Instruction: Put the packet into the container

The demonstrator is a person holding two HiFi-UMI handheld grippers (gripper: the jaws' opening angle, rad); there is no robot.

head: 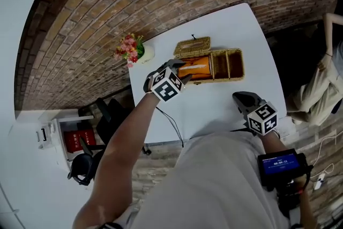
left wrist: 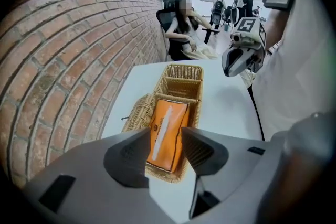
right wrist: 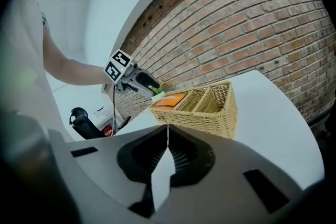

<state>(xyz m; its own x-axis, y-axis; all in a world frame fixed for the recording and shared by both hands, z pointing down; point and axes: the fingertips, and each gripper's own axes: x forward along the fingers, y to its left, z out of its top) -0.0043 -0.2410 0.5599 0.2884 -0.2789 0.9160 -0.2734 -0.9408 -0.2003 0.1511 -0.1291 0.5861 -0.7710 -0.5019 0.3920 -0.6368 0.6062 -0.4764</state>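
White table (head: 214, 102) bearing a wicker container (head: 236, 65). The orange packet (head: 194, 69) lies flat in its end compartment. Left gripper (left wrist: 165, 136): jaws apart, the packet's near end between them, pads not pressing it. Right gripper (right wrist: 167, 136): jaws together, empty, well apart from the container.

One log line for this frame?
packet: in basket | left gripper: open, off packet | right gripper: shut, empty

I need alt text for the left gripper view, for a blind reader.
An orange packet lies in the near compartment of a wicker basket on a white table, seen between the open jaws of the left gripper. A brick wall runs along the left.
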